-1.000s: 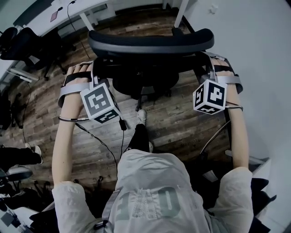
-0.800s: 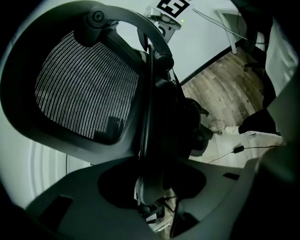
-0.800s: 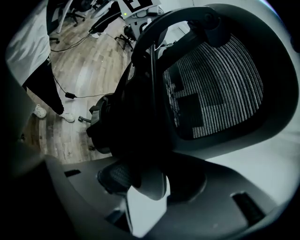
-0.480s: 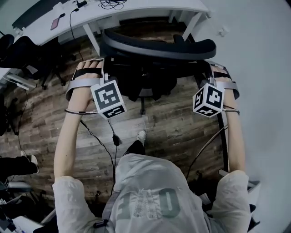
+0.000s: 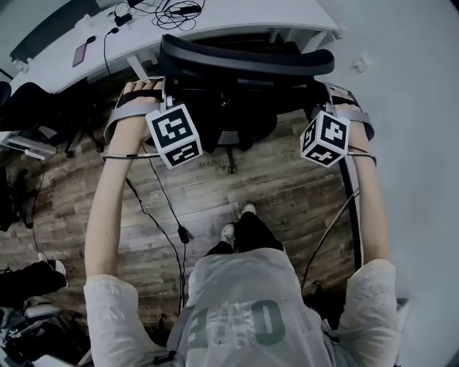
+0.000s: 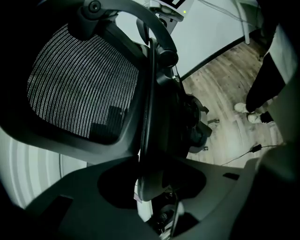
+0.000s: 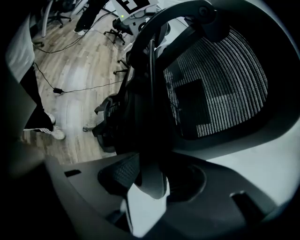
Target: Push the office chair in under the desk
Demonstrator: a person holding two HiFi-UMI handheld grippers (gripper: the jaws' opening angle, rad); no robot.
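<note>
2 grippers were set on the black mesh-backed office chair (image 5: 244,61), 1 at each side of its backrest, so that the push could be shared evenly and swivelling avoided. The left gripper (image 6: 149,185) was closed on the left edge of the backrest frame, the dark rim being pinched between its jaws. The right gripper (image 7: 147,183) was clamped likewise on the opposite edge. Both were angled downward, with the arms stretched out ahead — a hold judged suited to pushing rather than lifting. The chair was seen upright on the brown wood-plank floor (image 5: 215,193), its backrest top just before the near edge of the white rectangular desk (image 5: 237,16), the seat seemingly partly beneath it. The task was judged well advanced — whether the chair was fully home could not be told.
</note>
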